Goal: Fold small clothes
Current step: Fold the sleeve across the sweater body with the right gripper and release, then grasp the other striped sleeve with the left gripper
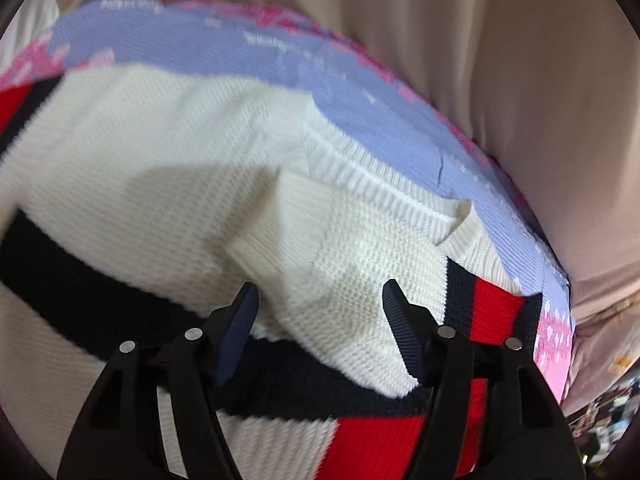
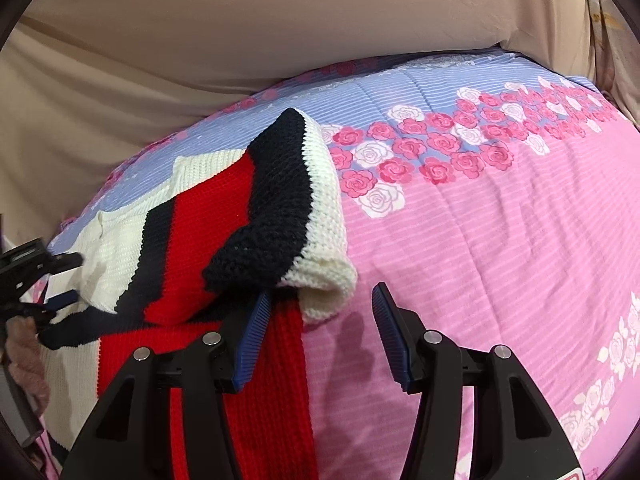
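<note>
A: Far left of the sweater [image 2: 132,240], at the picture's edge: left hand-held gripper [image 2: 60,280], small and side-on there. Seen from its own camera: left hand-held gripper [image 1: 318,300] spread wide, nothing pinched, poised over the white knit below the ribbed collar [image 1: 360,172].

B: And the sweater itself?

A: Spread on the flowered bedspread [image 2: 480,240], white body crossed by navy and red stripes. Looks partly folded already, one sleeve [image 2: 280,200] humped up over the red band, cuff end rolled toward the pink side of the bedspread.

B: Right of the sweater?

A: Right hand-held gripper [image 2: 320,320], also gaping, holding nothing. One finger [image 2: 252,340] touching or just beside the red knit under the sleeve's overhang, hard to say which; the other finger [image 2: 390,328] over bare pink cloth.

B: Step in hand?

A: Probably mid-fold, sleeve brought inward but not laid flat.

B: Next move?

A: Likely closing on the sleeve's rolled end, then pressing it flat across the body. Needs a pinch of that layer only, not the bedspread beneath. Bulky knit, so prone to springing back.
</note>
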`<state>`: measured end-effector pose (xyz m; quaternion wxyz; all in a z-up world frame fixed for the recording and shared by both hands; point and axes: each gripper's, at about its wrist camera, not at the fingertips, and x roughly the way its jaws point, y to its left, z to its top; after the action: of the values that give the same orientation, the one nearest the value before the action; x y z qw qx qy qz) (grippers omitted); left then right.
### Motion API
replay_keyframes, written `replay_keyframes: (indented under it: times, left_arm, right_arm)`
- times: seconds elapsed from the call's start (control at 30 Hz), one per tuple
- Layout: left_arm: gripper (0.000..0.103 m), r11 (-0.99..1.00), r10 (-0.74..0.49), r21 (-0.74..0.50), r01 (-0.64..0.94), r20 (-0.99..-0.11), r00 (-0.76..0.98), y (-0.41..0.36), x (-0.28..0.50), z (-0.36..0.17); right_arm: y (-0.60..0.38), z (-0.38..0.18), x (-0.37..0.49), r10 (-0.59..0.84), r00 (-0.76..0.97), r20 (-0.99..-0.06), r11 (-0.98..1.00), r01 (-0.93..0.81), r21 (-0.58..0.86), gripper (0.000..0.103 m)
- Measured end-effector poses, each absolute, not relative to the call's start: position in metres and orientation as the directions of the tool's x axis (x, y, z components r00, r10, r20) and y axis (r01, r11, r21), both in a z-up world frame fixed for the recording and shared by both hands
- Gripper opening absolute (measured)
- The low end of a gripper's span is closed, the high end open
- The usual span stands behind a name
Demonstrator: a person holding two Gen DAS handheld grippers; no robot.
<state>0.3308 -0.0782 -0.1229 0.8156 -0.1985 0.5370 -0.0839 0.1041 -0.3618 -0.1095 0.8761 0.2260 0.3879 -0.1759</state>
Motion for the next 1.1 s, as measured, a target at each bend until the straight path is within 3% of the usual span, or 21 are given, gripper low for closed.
replay_keyframes:
  times: [0.07, 0.17, 0.43, 0.5, 0.53, 0.57, 0.67, 0.8, 0.87, 0.97, 1.0, 1.07, 1.1]
  left_arm:
    - [0.013, 0.92, -0.303, -0.379, -0.105, -0.853, 0.425, -0.079, 0.336, -0.127]
    - [0.009, 0.886, -0.368, -0.453, -0.098, -0.816, 0.446, -0.067, 0.332, -0.119]
    - [0.009, 0.901, -0.305, -0.42, -0.104, -0.787, 0.537, -0.017, 0.345, -0.085]
    - [0.009, 0.913, -0.291, -0.396, -0.099, -0.802, 0.522, -0.02, 0.347, -0.094]
    - [0.009, 0.918, -0.28, -0.384, -0.102, -0.808, 0.519, -0.021, 0.347, -0.097]
    - [0.009, 0.921, -0.268, -0.375, -0.109, -0.81, 0.521, -0.018, 0.346, -0.099]
    - [0.009, 0.916, -0.248, -0.375, -0.142, -0.808, 0.535, -0.002, 0.337, -0.099]
    - [0.009, 0.923, -0.235, -0.35, -0.159, -0.841, 0.487, 0.014, 0.328, -0.113]
    - [0.013, 0.924, -0.242, -0.35, -0.151, -0.844, 0.479, 0.014, 0.32, -0.115]
    - [0.016, 0.879, -0.312, -0.447, -0.165, -0.801, 0.512, 0.033, 0.303, -0.104]
    - [0.018, 0.867, -0.317, -0.466, -0.176, -0.788, 0.528, 0.044, 0.297, -0.099]
    - [0.038, 0.85, -0.294, -0.482, -0.213, -0.769, 0.567, 0.075, 0.285, -0.089]
    - [0.041, 0.839, -0.272, -0.487, -0.243, -0.761, 0.589, 0.097, 0.278, -0.084]
  right_arm:
    - [-0.362, -0.11, 0.103, -0.131, 0.638, -0.759, 0.838, 0.481, 0.259, 0.052]
    - [-0.362, -0.109, 0.104, -0.127, 0.643, -0.755, 0.842, 0.472, 0.26, 0.052]
    - [-0.356, -0.113, 0.121, -0.111, 0.64, -0.76, 0.866, 0.438, 0.242, 0.051]
    - [-0.355, -0.116, 0.126, -0.101, 0.637, -0.764, 0.87, 0.43, 0.243, 0.038]
    - [-0.355, -0.117, 0.128, -0.087, 0.634, -0.769, 0.871, 0.423, 0.25, 0.016]
    - [-0.355, -0.116, 0.127, -0.089, 0.634, -0.768, 0.87, 0.425, 0.25, 0.012]
    - [-0.355, -0.105, 0.12, -0.111, 0.659, -0.744, 0.862, 0.436, 0.258, 0.012]
    - [-0.35, -0.119, 0.125, -0.133, 0.595, -0.793, 0.873, 0.449, 0.19, 0.013]
    - [-0.343, -0.108, 0.122, -0.153, 0.601, -0.784, 0.875, 0.451, 0.175, 0.016]
    - [-0.322, -0.084, 0.106, -0.177, 0.636, -0.751, 0.892, 0.426, 0.15, 0.027]
    - [-0.311, -0.076, 0.098, -0.178, 0.65, -0.739, 0.904, 0.404, 0.138, 0.029]
    - [-0.287, -0.065, 0.084, -0.166, 0.665, -0.728, 0.928, 0.355, 0.112, 0.041]
    - [-0.274, -0.062, 0.078, -0.149, 0.667, -0.73, 0.94, 0.326, 0.105, 0.043]
